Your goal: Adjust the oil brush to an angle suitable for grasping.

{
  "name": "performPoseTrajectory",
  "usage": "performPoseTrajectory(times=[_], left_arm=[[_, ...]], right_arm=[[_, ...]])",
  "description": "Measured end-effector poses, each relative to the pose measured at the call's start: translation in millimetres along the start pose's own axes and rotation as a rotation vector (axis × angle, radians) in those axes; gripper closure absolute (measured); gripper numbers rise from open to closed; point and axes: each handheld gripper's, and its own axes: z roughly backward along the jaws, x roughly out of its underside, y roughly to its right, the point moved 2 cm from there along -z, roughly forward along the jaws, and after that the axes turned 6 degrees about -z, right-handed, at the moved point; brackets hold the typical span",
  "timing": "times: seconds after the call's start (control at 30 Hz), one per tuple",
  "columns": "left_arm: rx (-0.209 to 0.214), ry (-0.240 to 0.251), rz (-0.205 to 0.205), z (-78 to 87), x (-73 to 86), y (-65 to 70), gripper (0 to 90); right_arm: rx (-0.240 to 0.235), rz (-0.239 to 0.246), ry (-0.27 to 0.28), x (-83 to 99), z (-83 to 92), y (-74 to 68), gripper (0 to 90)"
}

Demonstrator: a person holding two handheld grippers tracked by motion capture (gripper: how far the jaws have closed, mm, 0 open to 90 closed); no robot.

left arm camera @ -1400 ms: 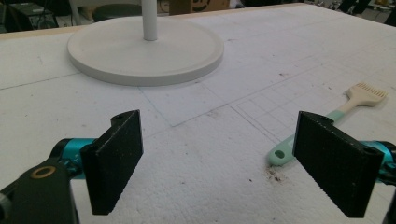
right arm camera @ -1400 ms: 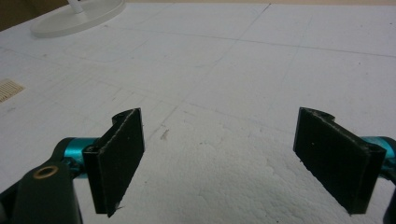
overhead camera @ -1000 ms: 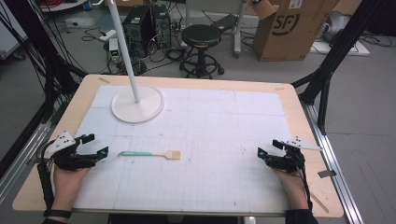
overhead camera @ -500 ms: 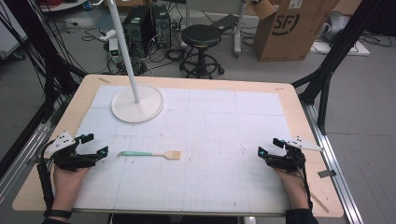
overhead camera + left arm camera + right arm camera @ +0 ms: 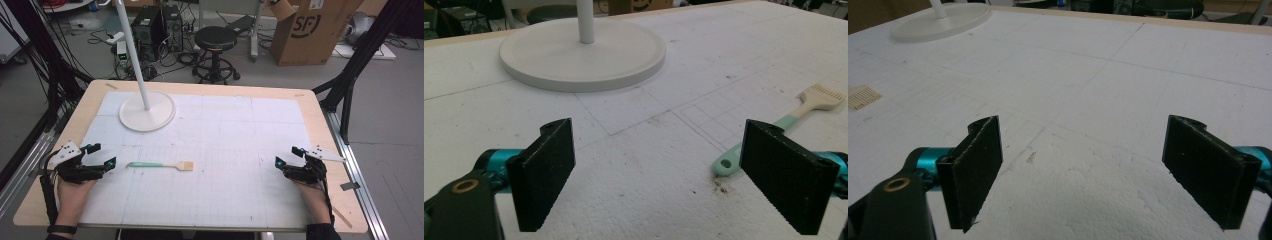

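Note:
A small brush (image 5: pixel 160 165) with a mint-green handle and tan bristles lies flat on the white mat, left of centre. In the left gripper view the brush (image 5: pixel 774 127) lies just past the right jaw, handle end nearest. My left gripper (image 5: pixel 101 155) rests at the table's left edge, open, a short way left of the handle tip, with nothing between its jaws. My right gripper (image 5: pixel 287 156) sits open near the right edge, far from the brush. The bristle end (image 5: pixel 860 97) shows at the left edge of the right gripper view.
A white lamp base (image 5: pixel 147 111) with an upright pole stands at the back left of the mat (image 5: pixel 240 145). The wooden table edge (image 5: pixel 200 88) borders the mat. A stool (image 5: pixel 216 40) and a cardboard box (image 5: pixel 310 30) stand on the floor beyond.

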Motion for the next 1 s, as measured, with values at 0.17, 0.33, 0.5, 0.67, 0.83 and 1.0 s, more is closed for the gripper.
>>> performPoseTrajectory(times=[0.17,0.33,0.5,0.67,0.83,1.0], left_arm=[[-0.001,-0.001,0.0,0.0,0.0,0.0,15.3],[-0.002,-0.001,0.0,0.0,0.0,0.1,15.3],[-0.002,-0.002,-0.002,-0.1,0.0,0.1,15.3],[-0.003,-0.003,-0.002,-0.2,0.0,0.1,15.4],[-0.003,-0.003,-0.002,-0.2,0.0,0.1,15.4],[-0.004,-0.003,-0.001,-0.2,0.0,0.0,15.4]], right_arm=[[-0.002,0.005,0.006,-1.1,0.2,-0.6,15.5],[-0.005,0.006,0.005,-1.1,0.1,-1.1,15.5],[-0.01,0.004,0.002,-1.4,0.0,-1.5,15.5],[-0.027,0.018,0.005,-3.9,-1.4,-4.7,15.5],[-0.051,0.025,-0.008,-6.0,-5.3,-10.4,15.5],[-0.083,0.044,-0.005,-12.3,-8.9,-18.9,15.5]])
